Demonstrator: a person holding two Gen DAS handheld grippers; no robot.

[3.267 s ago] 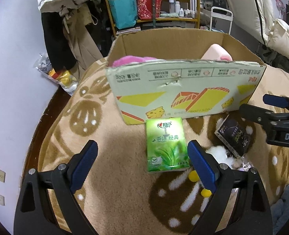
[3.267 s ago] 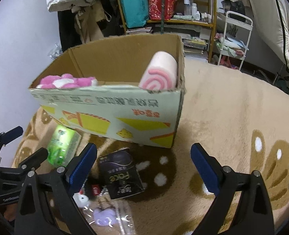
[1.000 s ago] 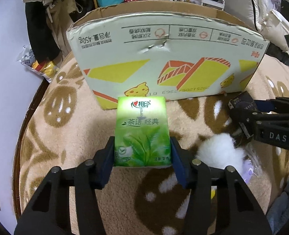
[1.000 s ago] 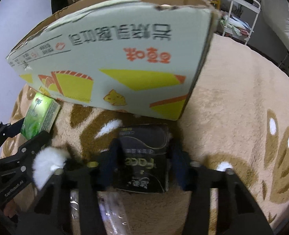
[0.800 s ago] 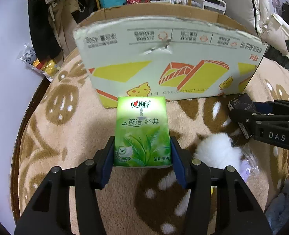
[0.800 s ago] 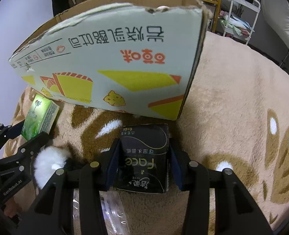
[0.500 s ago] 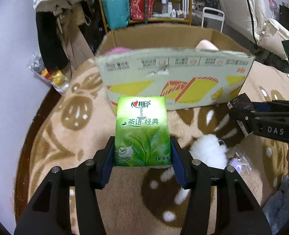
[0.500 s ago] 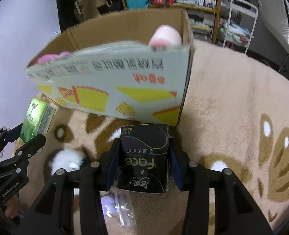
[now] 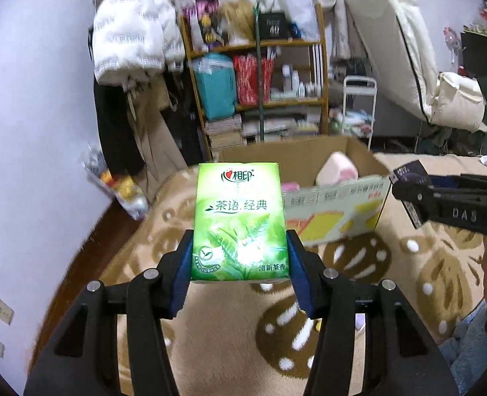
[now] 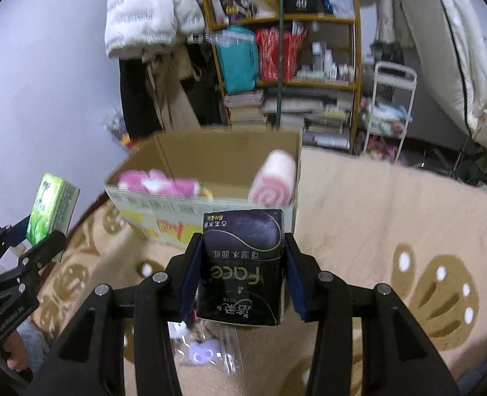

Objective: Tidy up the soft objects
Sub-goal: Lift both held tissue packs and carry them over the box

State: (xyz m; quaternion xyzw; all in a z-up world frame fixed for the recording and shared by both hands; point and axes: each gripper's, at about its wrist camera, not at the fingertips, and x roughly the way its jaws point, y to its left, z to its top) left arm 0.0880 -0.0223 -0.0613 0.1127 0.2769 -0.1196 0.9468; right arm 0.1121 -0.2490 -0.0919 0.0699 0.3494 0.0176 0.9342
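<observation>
My left gripper point(image 9: 238, 257) is shut on a green tissue pack point(image 9: 238, 221) and holds it high above the rug, short of the open cardboard box point(image 9: 336, 208). My right gripper point(image 10: 242, 274) is shut on a black tissue pack point(image 10: 242, 267), also raised in front of the box point(image 10: 210, 204). The box holds a pink-and-white plush point(image 10: 159, 183) and a pink swirl roll point(image 10: 273, 183). In the right wrist view the left gripper and its green pack point(image 10: 50, 208) show at the far left.
A beige rug with brown paw prints point(image 10: 392, 231) covers the surface. A clear plastic bag with a purple item point(image 10: 207, 353) lies under the right gripper. A cluttered shelf point(image 9: 260, 92), hanging coats point(image 9: 128, 49) and a white cart point(image 10: 392, 105) stand behind the box.
Both grippers closed on their packs, then lifted them off the rug. The view now looks down into the box from above and farther back.
</observation>
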